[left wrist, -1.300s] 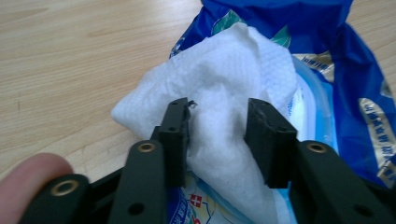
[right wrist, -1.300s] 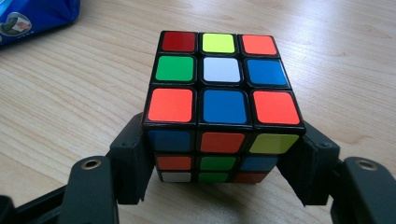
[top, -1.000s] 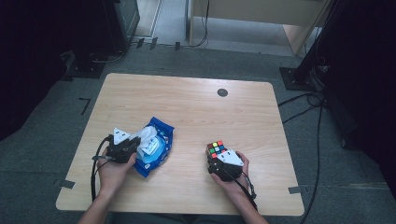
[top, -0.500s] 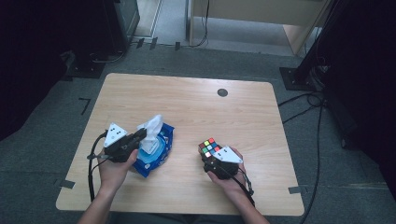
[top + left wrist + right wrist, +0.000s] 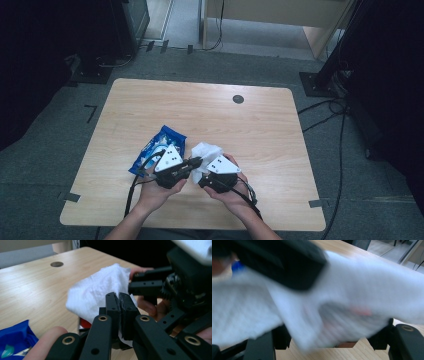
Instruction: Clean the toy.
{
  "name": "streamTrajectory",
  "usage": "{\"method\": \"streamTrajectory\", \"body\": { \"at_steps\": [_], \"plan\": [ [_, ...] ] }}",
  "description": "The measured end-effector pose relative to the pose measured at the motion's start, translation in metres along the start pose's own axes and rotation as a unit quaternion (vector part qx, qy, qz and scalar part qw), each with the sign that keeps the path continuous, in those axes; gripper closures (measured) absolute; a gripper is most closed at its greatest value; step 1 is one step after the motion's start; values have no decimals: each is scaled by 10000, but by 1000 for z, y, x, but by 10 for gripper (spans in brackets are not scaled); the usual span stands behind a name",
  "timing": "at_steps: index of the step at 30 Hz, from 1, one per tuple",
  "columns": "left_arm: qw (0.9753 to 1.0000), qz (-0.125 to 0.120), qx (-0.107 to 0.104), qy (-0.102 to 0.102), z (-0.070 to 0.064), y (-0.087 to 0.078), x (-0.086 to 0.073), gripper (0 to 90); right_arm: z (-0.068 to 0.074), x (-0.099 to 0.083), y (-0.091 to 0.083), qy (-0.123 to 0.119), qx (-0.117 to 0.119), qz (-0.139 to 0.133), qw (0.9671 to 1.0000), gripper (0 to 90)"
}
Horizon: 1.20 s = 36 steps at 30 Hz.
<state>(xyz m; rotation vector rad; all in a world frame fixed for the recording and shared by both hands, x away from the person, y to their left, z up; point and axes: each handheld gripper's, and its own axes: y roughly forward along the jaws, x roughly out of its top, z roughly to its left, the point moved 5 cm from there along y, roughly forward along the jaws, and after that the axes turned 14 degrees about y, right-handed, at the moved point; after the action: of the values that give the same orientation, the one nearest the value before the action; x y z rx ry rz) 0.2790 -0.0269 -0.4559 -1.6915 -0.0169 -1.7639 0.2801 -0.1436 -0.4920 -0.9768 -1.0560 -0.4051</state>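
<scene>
Wipe of white crumpled cloth [image 5: 206, 150] carried off blue wipe packet [image 5: 160, 145] to front edge of pale wooden worktop [image 5: 225, 120].
Left claw [image 5: 119, 302] pinched tight on wipe, now draped over colourful puzzle cube [image 5: 344, 344] clamped in right claw [image 5: 337, 340]; probably ready for wiping.

No writing, brand, number or sign can be read anywhere. The blue packet [image 5: 159, 148] near the front of the table [image 5: 260, 125], left of the white wipe [image 5: 206, 152], carries pale printing, but it is too small and blurred to make out.
</scene>
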Motion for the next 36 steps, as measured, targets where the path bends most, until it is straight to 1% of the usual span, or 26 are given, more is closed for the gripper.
{"method": "streamTrajectory", "body": {
  "at_steps": [2, 4, 5, 6, 8, 9, 12, 13, 14, 15, 17, 18, 19, 20, 21, 22, 23, 24, 25, 27, 29, 31, 33, 34, 35, 36],
  "plan": [
    [10000, 16, 5, -17, 0, 0, -1, 878, 1, -2, 0, -72, -56, 17, 10000, 348],
    [9996, 109, 269, -33, 6, 0, -3, 877, 0, -3, 0, -139, -58, 25, 9999, 349],
    [9996, 109, 269, -33, 6, 0, -3, 877, 0, -3, -1, -175, -53, 23, 9998, 349],
    [9992, 127, 362, -84, 10, -1, -4, 877, 0, -3, -1, -175, -53, 23, 9998, 349],
    [9981, 159, 569, -198, 17, -4, -7, 877, 1, -3, -2, -208, -58, 10, 9998, 349],
    [9967, 212, 733, -263, 23, -5, -9, 877, 2, -3, -2, -217, -55, 9, 9997, 349],
    [9940, 355, 956, -406, 32, -6, -16, 877, 2, -3, -4, -222, -27, -40, 9997, 349],
    [9941, 339, 930, -441, 32, -6, -17, 877, 2, -3, -4, -225, -16, -42, 9997, 349],
    [9948, 284, 864, -458, 30, -6, -17, 878, 3, -3, -3, -215, -12, -36, 9998, 349],
    [9950, 237, 897, -360, 27, -7, -15, 877, 3, -4, -2, -226, -42, -12, 9997, 349],
    [9974, 89, 688, -182, 16, -7, -9, 877, 3, -4, -1, -251, -63, 10, 9997, 349],
    [9980, 58, 622, -37, 10, -6, -5, 877, 3, -5, 0, -232, -54, 30, 9997, 349],
    [9986, 86, 516, 125, 1, -3, -3, 877, 3, -5, 1, -209, -56, 39, 9998, 349],
    [9988, 110, 424, 233, -4, -1, -2, 877, 4, -4, 2, -200, -42, 23, 9998, 349],
    [9979, 180, 461, 425, -12, 5, -2, 877, 6, -4, 2, -184, -45, 30, 9998, 349],
    [9979, 180, 461, 425, -12, 5, -2, 877, 6, -5, 3, -193, -94, 60, 9998, 349],
    [9982, 202, 426, 363, -12, 6, -2, 877, 6, -5, 3, -193, -94, 60, 9998, 349],
    [9982, 249, 502, 228, -6, 7, -4, 876, 5, -7, 3, -197, -85, 100, 9997, 349],
    [9982, 249, 502, 228, -6, 7, -4, 876, 4, -8, 2, -192, -97, 96, 9997, 349],
    [9975, 259, 646, 93, 2, 6, -7, 876, 3, -8, 1, -227, -111, 96, 9996, 349],
    [9958, 307, 862, -38, 12, 4, -11, 876, 4, -8, 0, -207, -97, 101, 9997, 349],
    [9945, 353, 961, -212, 21, 2, -16, 876, 4, -8, 0, -207, -89, 96, 9997, 349],
    [9924, 470, 1087, -340, 29, 2, -23, 877, 3, -7, -1, -225, -93, 63, 9997, 349],
    [9913, 540, 1118, -426, 31, 3, -27, 877, 2, -7, -2, -173, -96, 42, 9998, 349],
    [9907, 601, 1109, -512, 34, 5, -33, 877, -1, -3, -6, -126, -108, -61, 9998, 349],
    [9902, 646, 1098, -567, 34, 6, -37, 877, -1, -3, -6, -126, -108, -61, 9998, 349]
  ]
}}
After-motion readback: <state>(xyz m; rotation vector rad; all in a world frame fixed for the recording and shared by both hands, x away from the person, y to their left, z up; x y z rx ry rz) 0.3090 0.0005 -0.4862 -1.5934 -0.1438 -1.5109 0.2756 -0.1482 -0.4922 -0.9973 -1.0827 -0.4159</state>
